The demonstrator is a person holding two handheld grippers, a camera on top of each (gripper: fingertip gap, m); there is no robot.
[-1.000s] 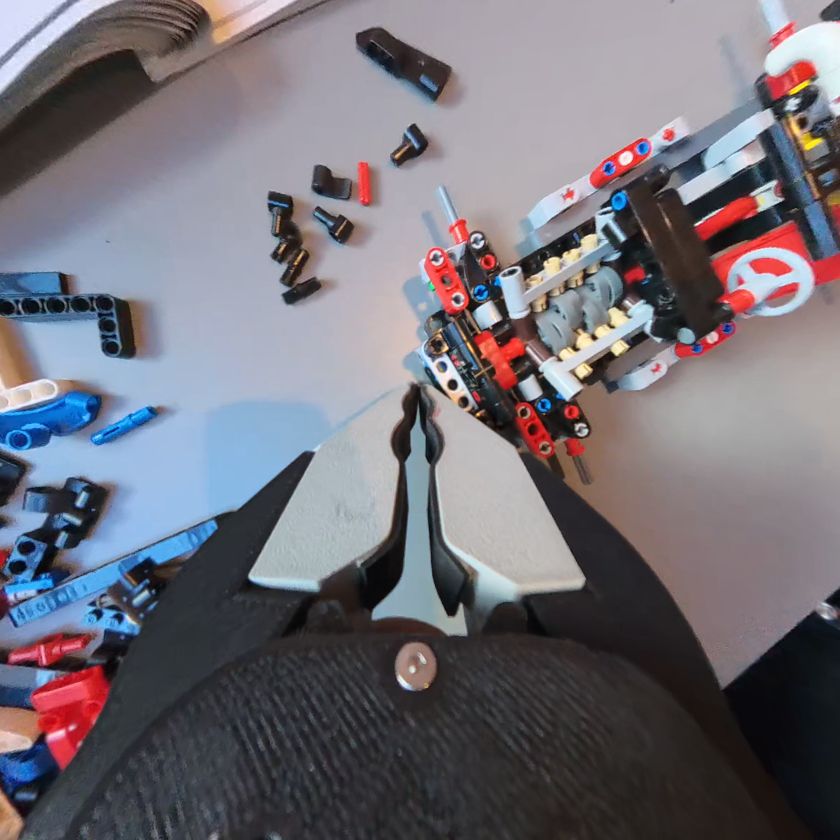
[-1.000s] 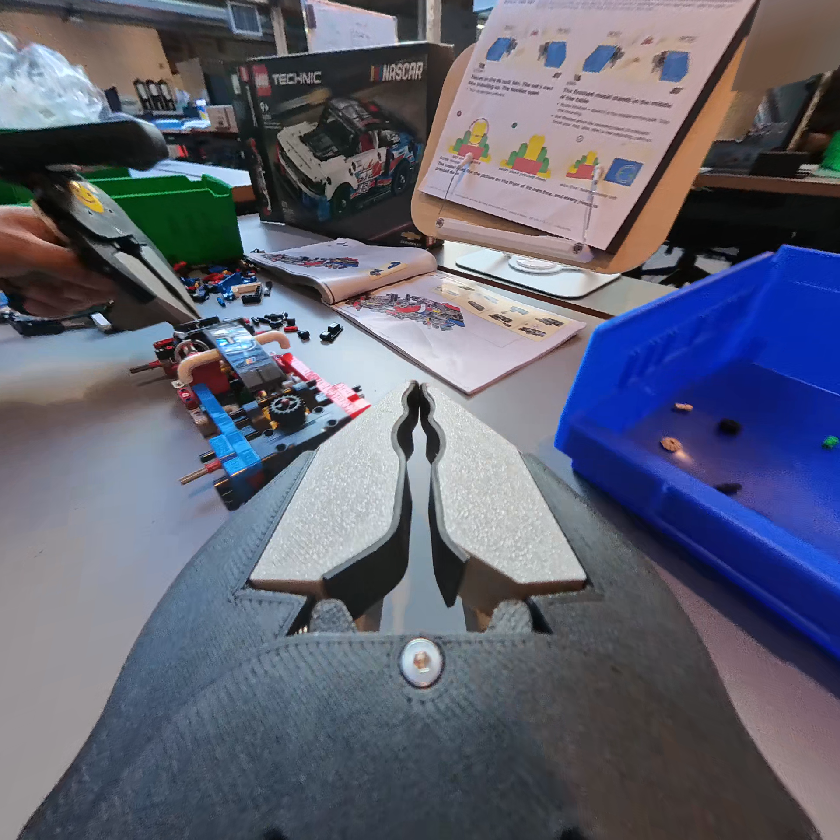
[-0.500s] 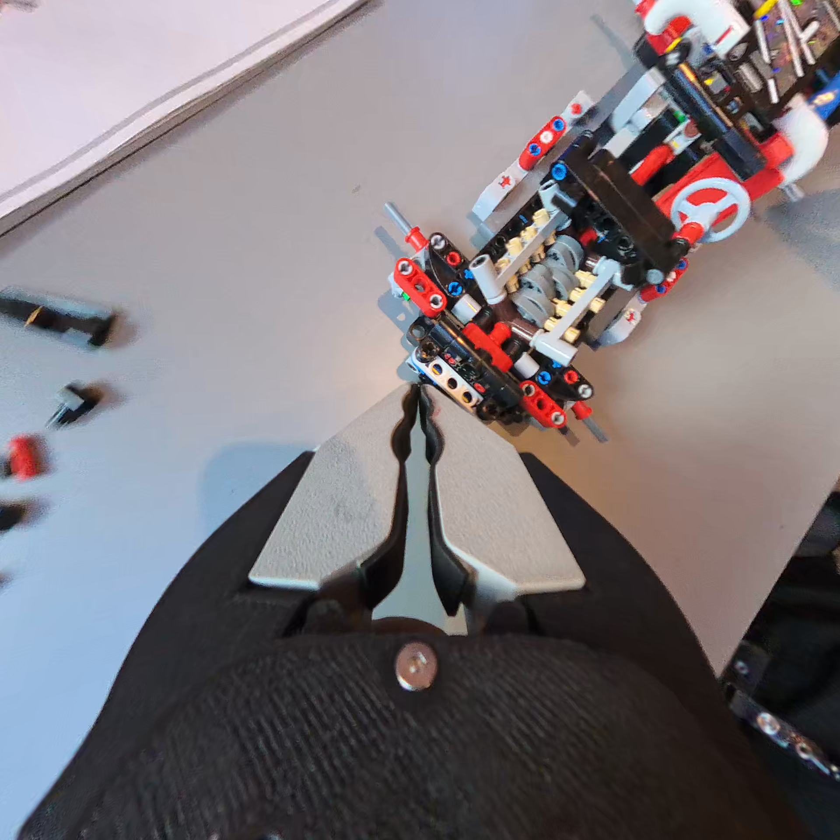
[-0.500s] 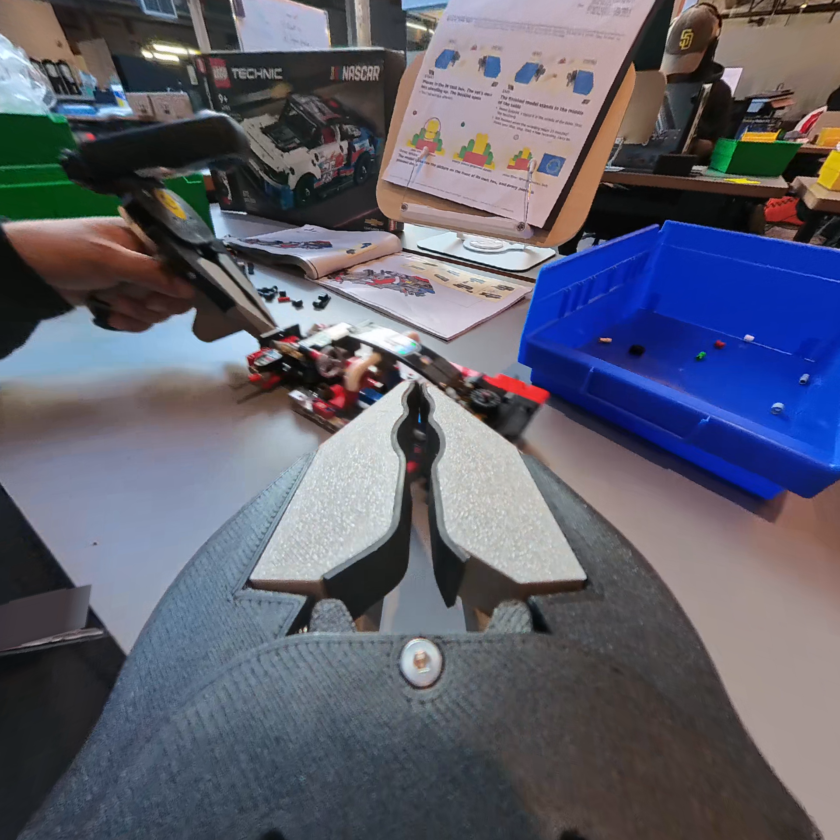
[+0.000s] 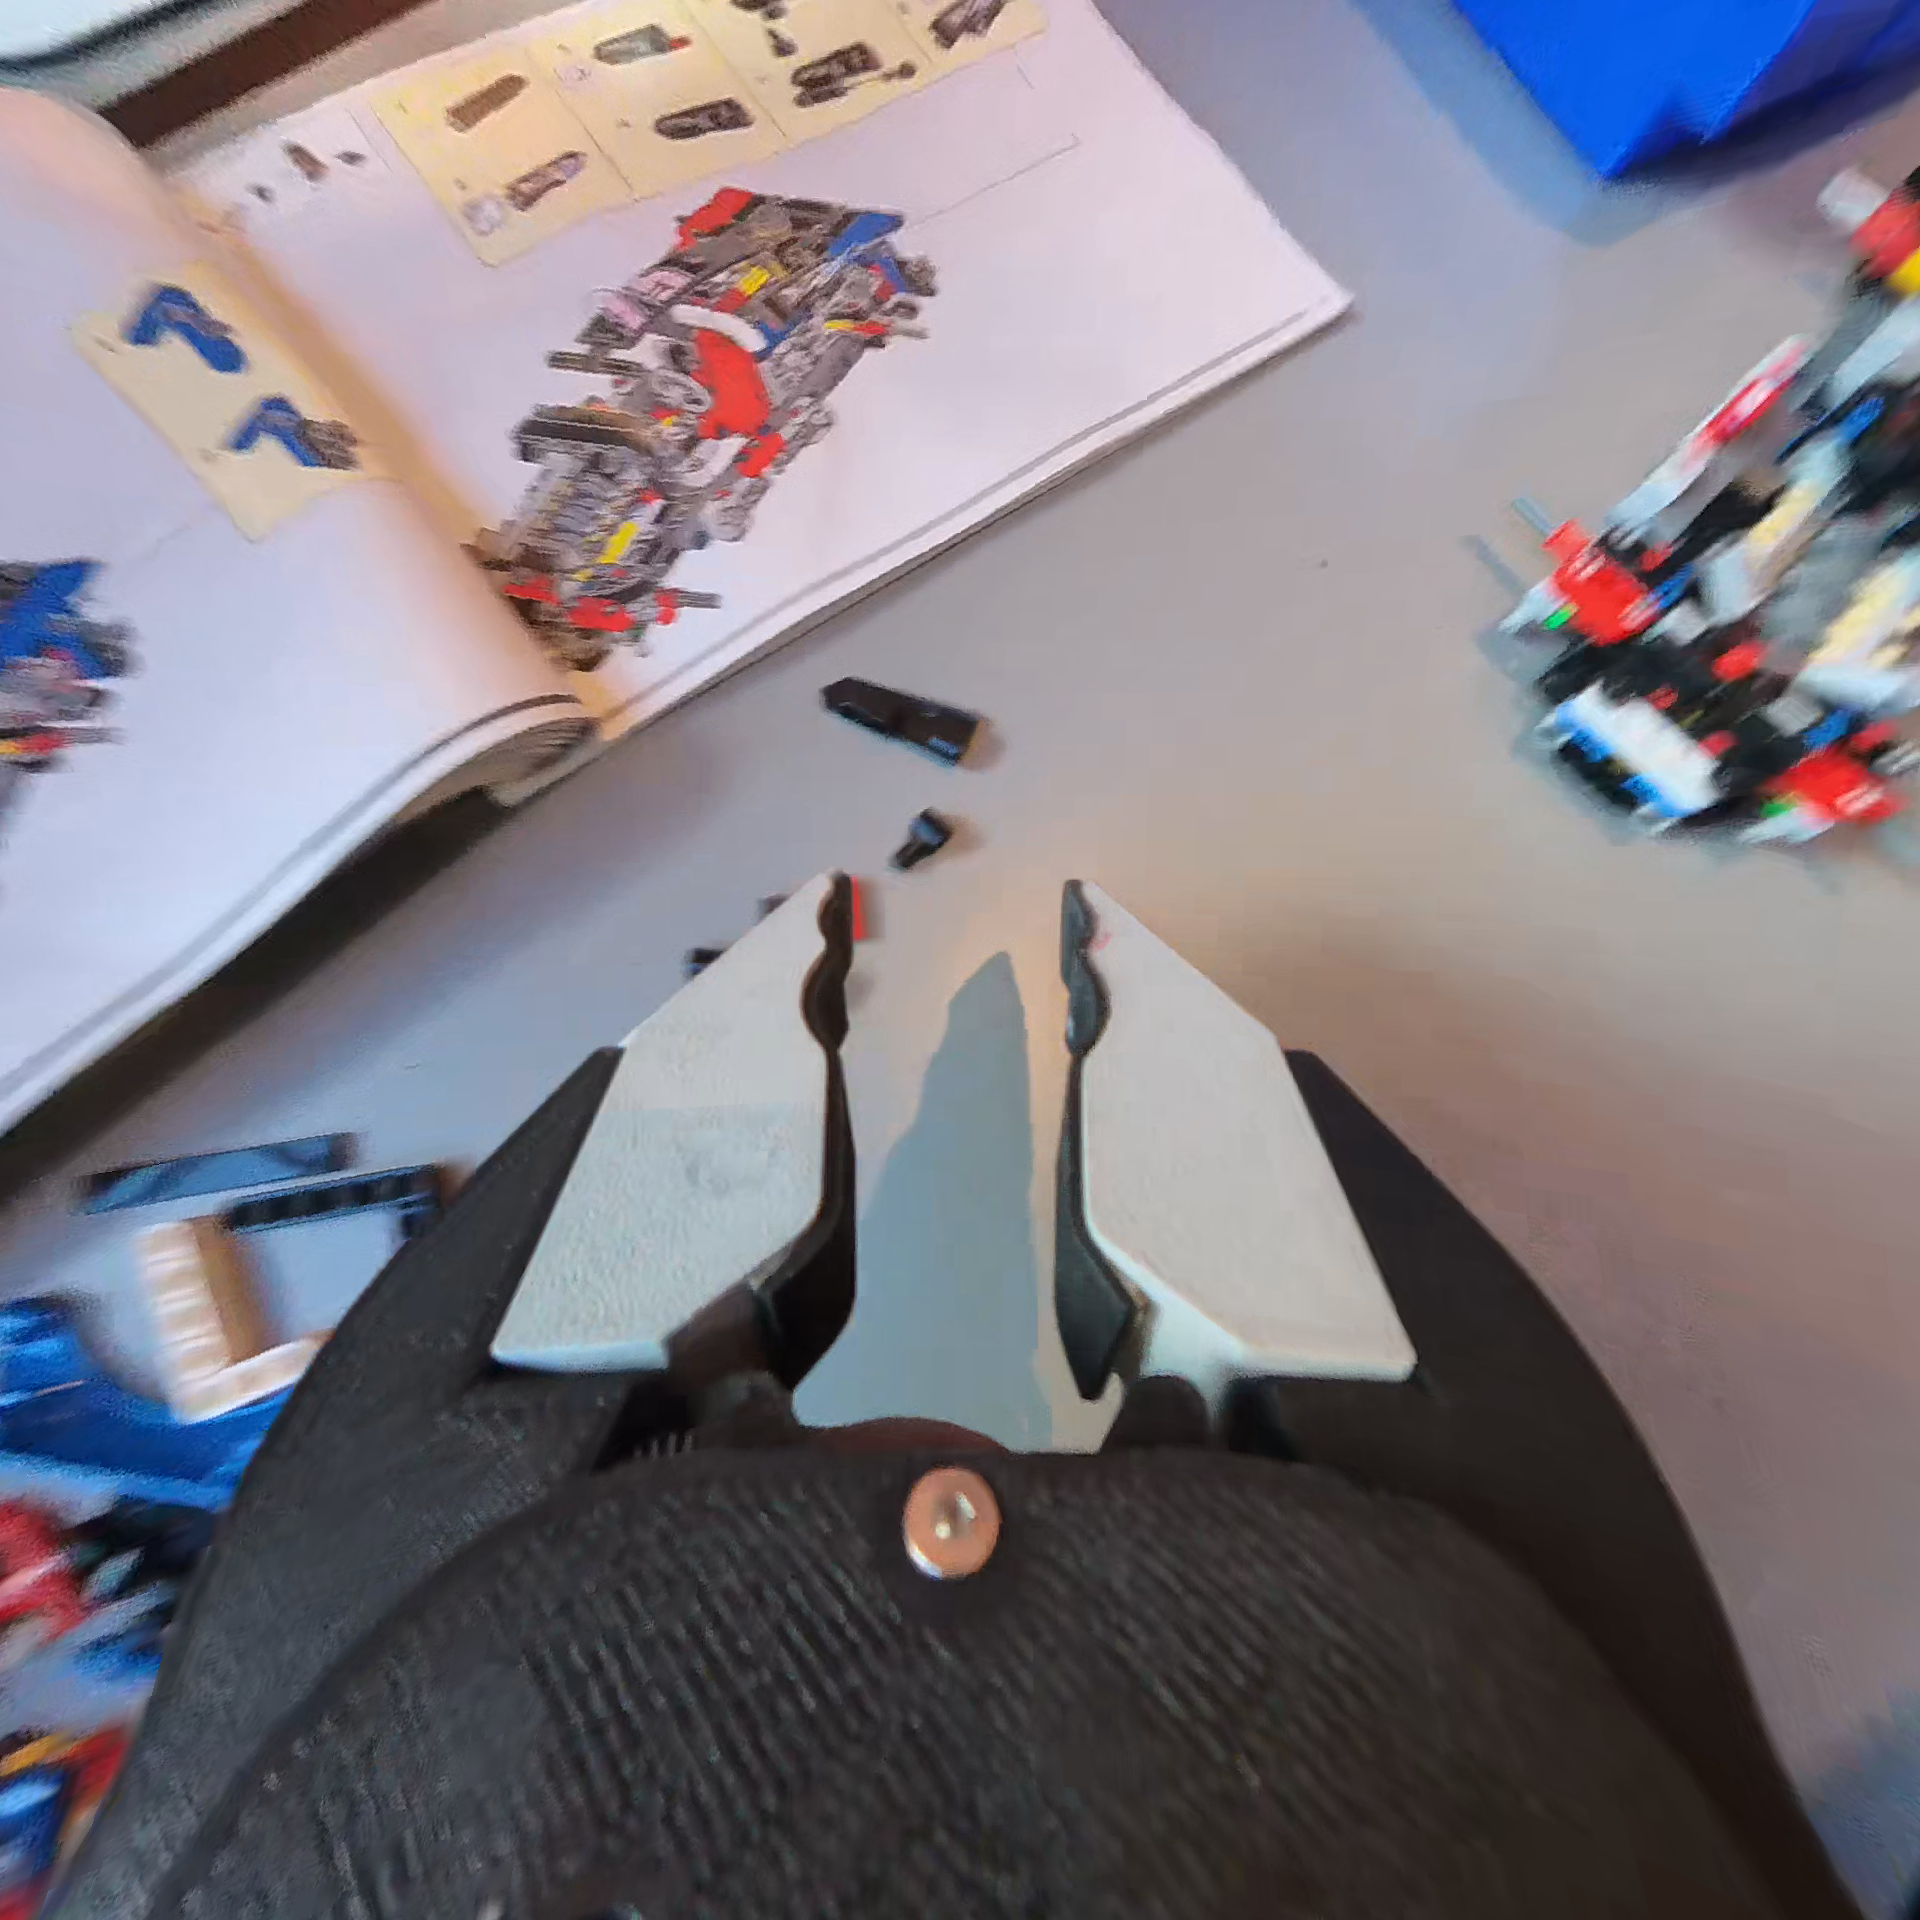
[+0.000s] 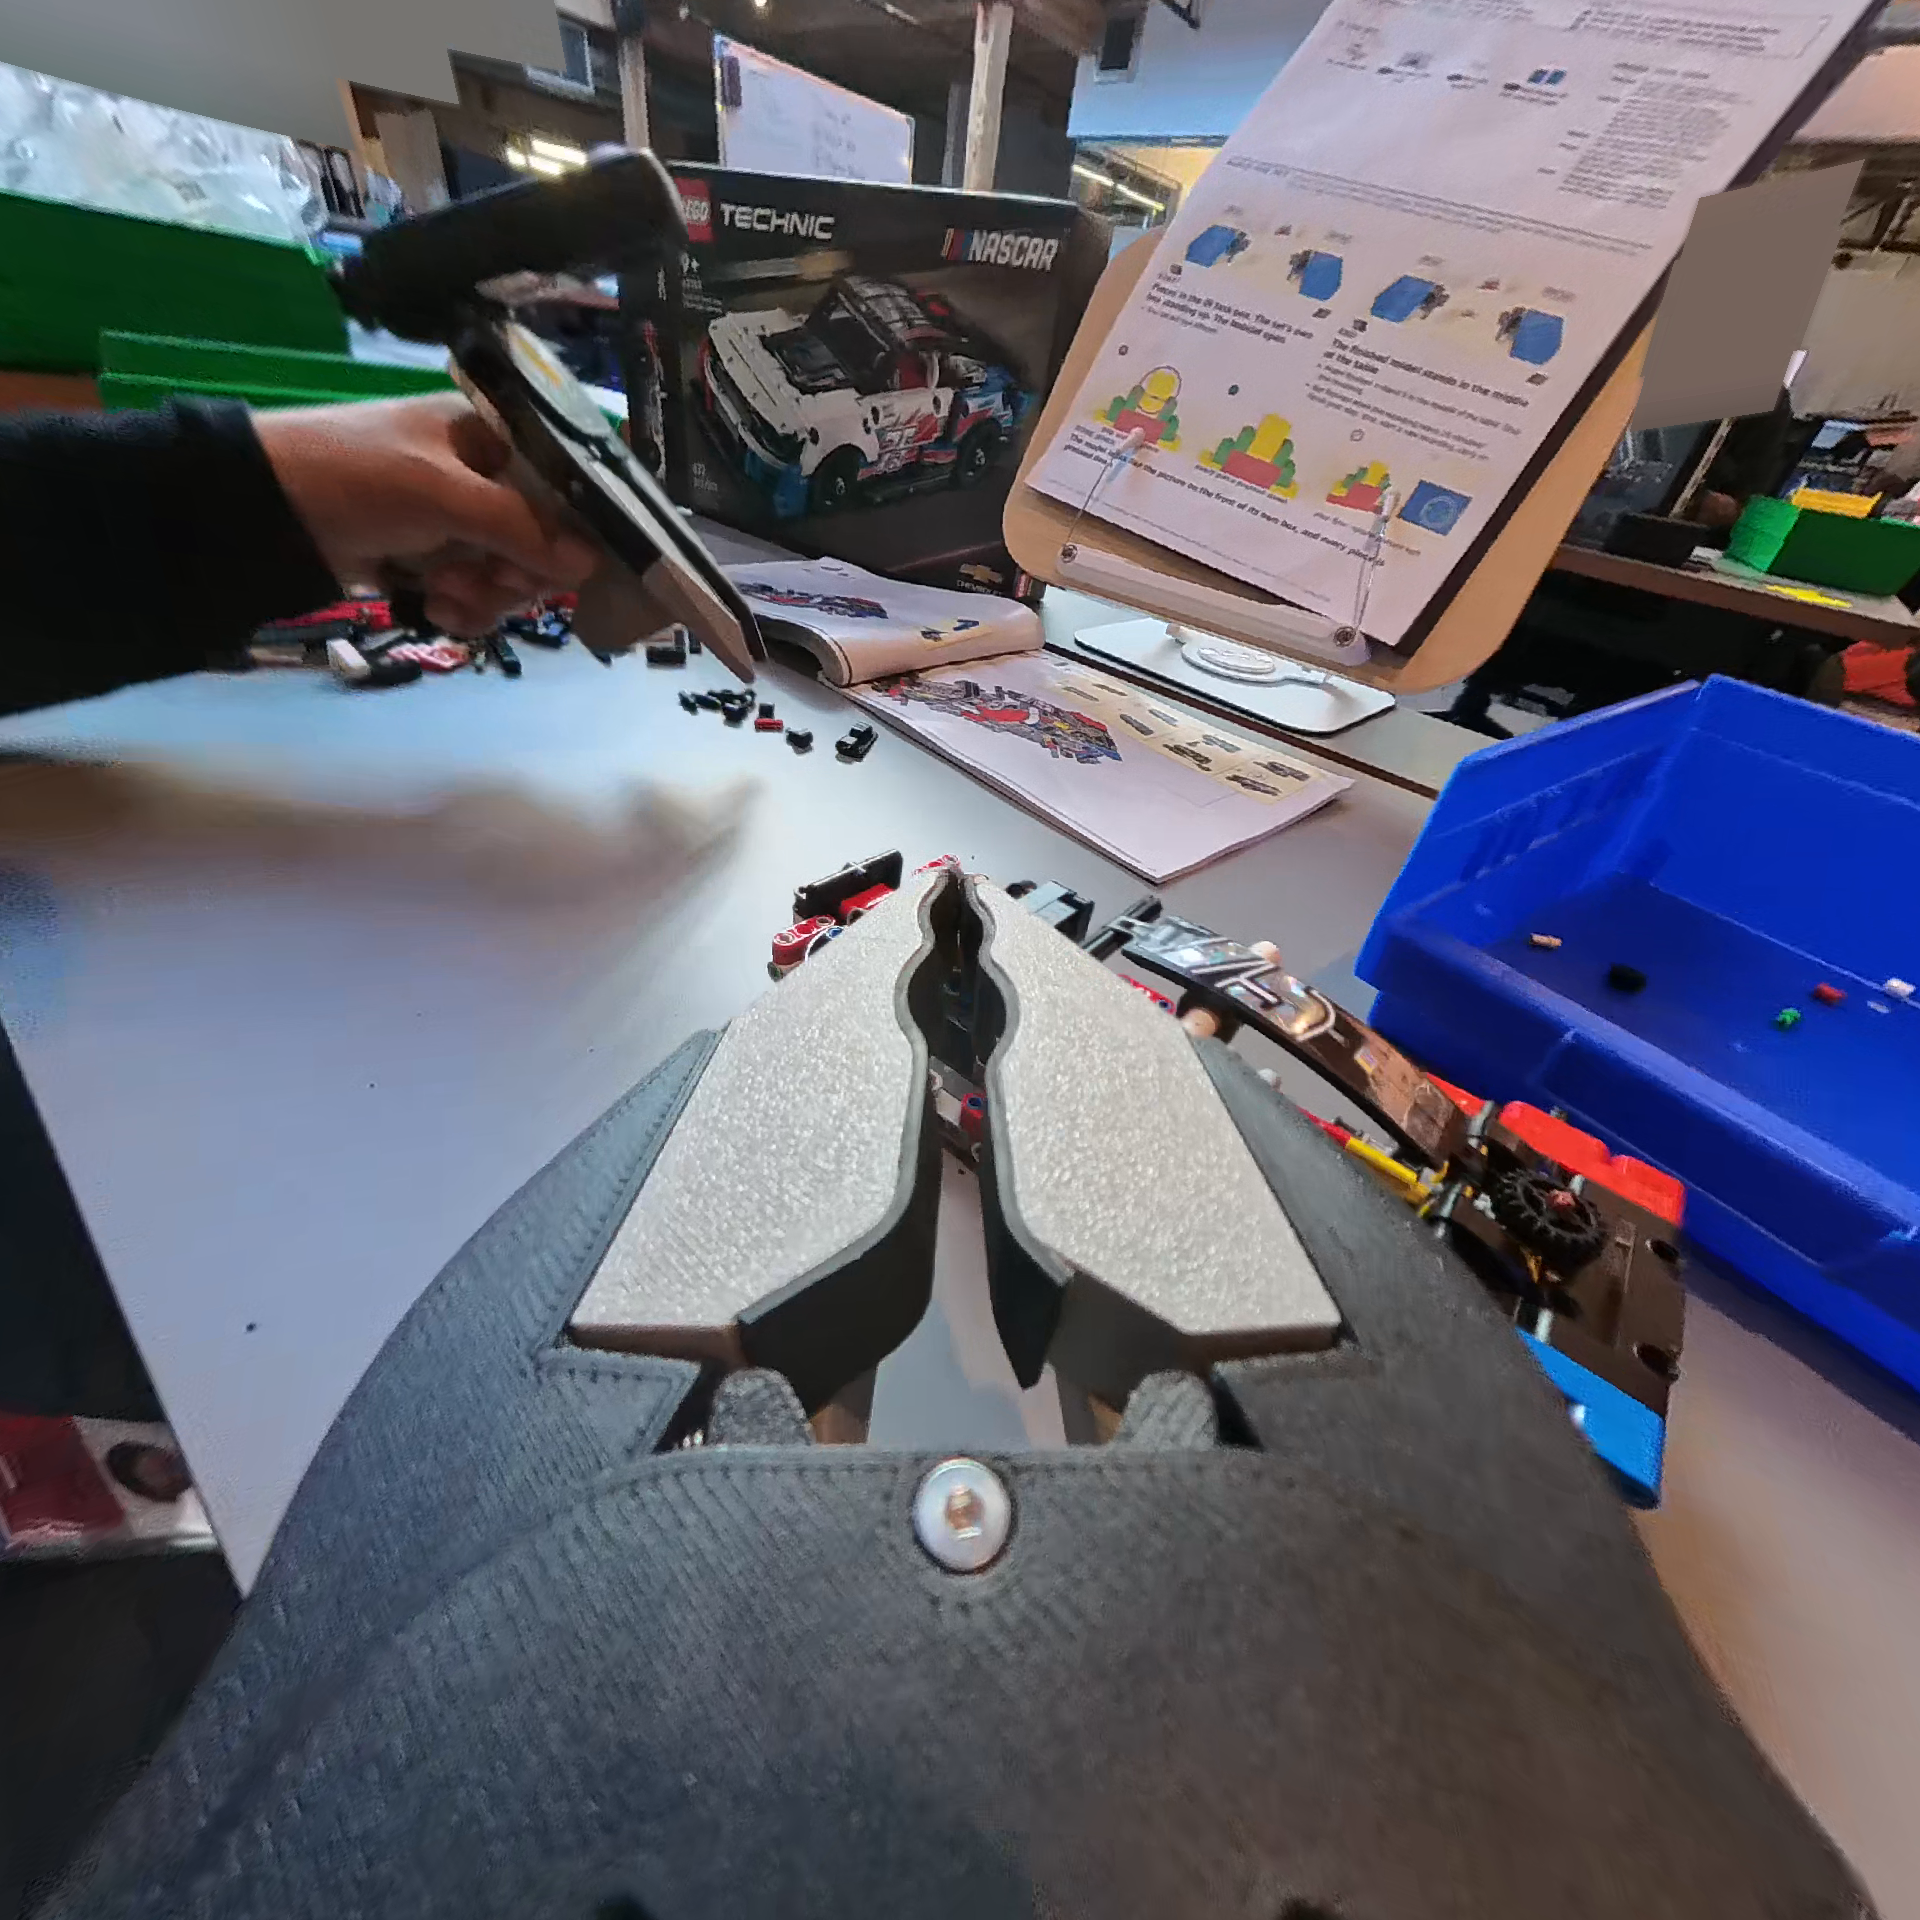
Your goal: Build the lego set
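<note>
The left gripper (image 5: 951, 904), fingers spread, hovers over a red pin (image 5: 858, 906); closing carelessly may scatter neighbouring black pins (image 5: 921, 837). The right gripper (image 6: 958, 896) is pressed together over the car model (image 6: 1455, 1153).

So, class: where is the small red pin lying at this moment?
In the left wrist view the small red pin lies on the grey table, at the left fingertip of the open left claw, among black connectors below the open instruction booklet.
</note>
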